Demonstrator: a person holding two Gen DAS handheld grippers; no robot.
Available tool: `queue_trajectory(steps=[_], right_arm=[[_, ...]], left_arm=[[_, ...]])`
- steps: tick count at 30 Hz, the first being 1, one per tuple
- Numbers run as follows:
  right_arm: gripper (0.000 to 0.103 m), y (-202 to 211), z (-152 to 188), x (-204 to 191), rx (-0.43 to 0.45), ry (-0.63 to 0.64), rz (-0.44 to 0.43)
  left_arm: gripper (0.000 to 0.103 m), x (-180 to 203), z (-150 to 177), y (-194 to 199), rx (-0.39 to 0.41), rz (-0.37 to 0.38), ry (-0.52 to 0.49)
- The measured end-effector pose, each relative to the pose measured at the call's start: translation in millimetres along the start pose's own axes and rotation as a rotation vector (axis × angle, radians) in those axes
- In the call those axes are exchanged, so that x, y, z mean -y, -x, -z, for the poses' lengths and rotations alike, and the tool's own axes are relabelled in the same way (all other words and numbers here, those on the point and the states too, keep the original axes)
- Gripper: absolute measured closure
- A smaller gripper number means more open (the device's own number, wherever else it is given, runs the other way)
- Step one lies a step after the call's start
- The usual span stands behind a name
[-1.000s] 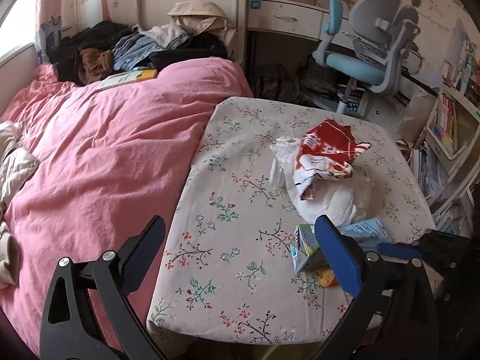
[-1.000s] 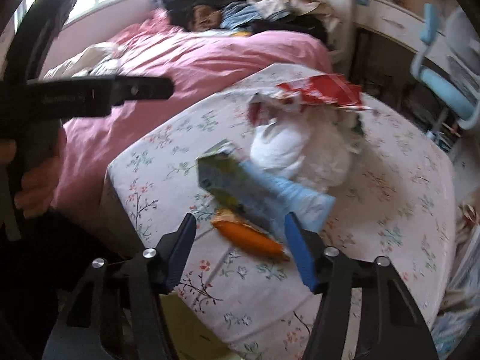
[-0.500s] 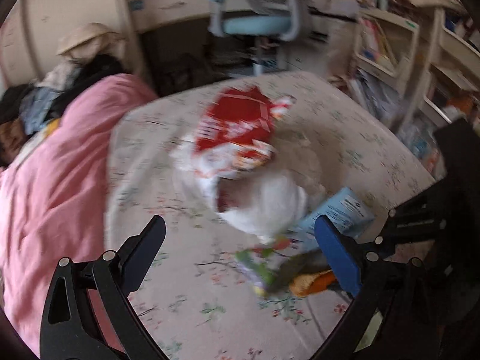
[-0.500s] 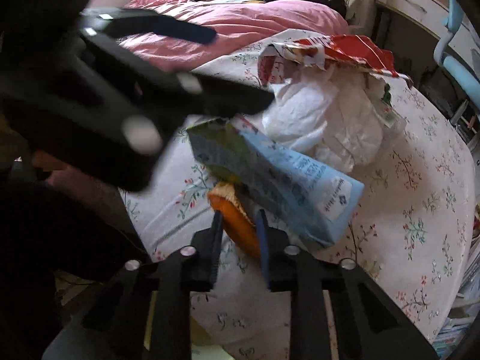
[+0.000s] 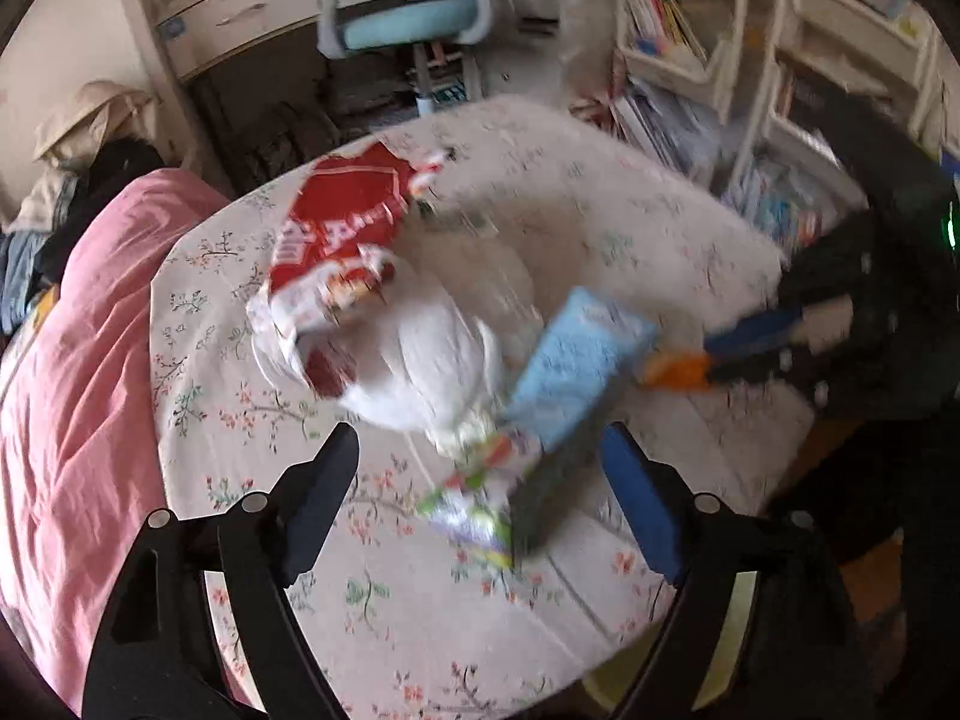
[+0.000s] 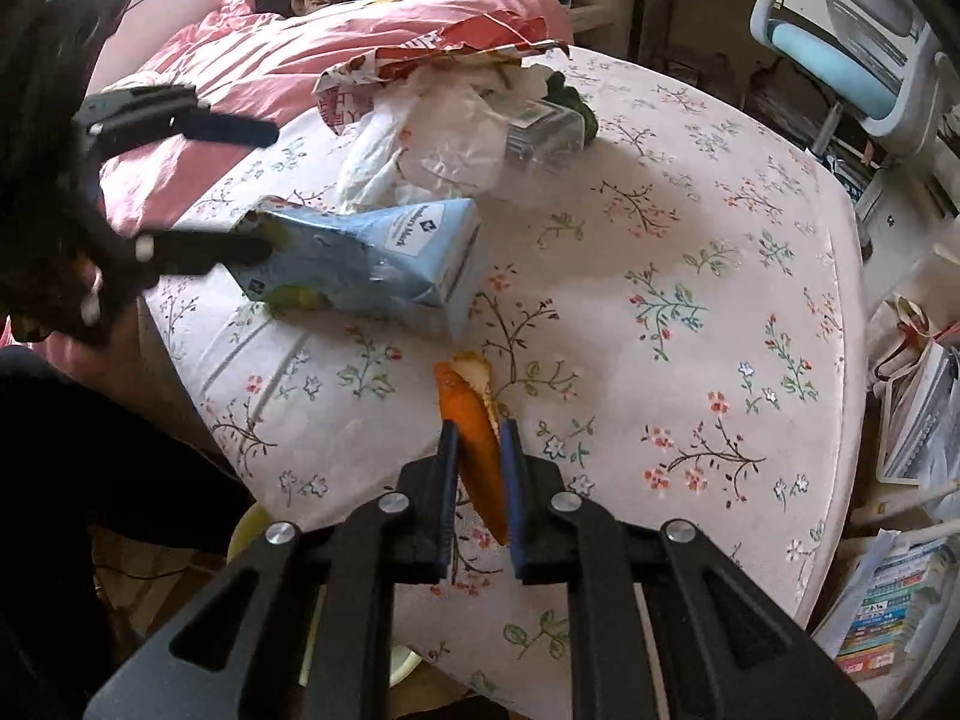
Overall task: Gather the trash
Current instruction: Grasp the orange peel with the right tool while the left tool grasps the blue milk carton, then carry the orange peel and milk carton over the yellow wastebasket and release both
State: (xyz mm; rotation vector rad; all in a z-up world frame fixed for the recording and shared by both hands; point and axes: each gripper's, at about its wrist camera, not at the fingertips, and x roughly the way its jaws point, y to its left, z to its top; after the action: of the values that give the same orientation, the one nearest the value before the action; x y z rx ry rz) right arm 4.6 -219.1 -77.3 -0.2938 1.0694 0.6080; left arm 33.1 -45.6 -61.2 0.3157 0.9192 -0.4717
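Trash lies on a table with a floral cloth (image 6: 690, 276). My right gripper (image 6: 480, 429) is shut on an orange peel (image 6: 465, 402), held just off the cloth near the front edge. A light-blue carton (image 6: 372, 258) lies on its side to the left. My left gripper (image 5: 480, 444) straddles the carton (image 5: 570, 372), its jaws closing; one finger (image 6: 210, 249) touches the carton's torn end and the other (image 6: 228, 126) stands clear. Behind lie a white plastic bag (image 5: 420, 360), a red snack bag (image 5: 342, 228) and a clear plastic tub (image 6: 543, 132).
A bed with a pink quilt (image 5: 78, 360) borders the table on the left. A blue desk chair (image 6: 840, 60) stands behind it, and shelves with books (image 5: 678, 42) and stacked papers (image 6: 882, 618) are on the right. A pale yellow-green container (image 6: 252, 534) shows under the table's front edge.
My right gripper shut on the orange peel and pulled it away from the carton toward the table's edge. My left gripper rolled, moved over the carton, and its jaws narrowed a little.
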Motion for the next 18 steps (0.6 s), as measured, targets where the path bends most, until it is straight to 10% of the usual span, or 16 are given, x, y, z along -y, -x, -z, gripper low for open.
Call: queue_trajectory(steps=[9,12,18], right_arm=[[0.086,-5,0,-1,0.004,0.011,0.005],[0.086,-5,0,-3,0.004,0.019,0.005],[0.083,-3,1,-5,-0.003,0.020,0.000]], left_arm=[[0.033,43,-9,-37,-0.138,0.073,-0.135],[0.062,41,-12,-45,-0.154,0.033,-0.100],[0.071,21,-2,-28,-0.121,0.042,0.007]])
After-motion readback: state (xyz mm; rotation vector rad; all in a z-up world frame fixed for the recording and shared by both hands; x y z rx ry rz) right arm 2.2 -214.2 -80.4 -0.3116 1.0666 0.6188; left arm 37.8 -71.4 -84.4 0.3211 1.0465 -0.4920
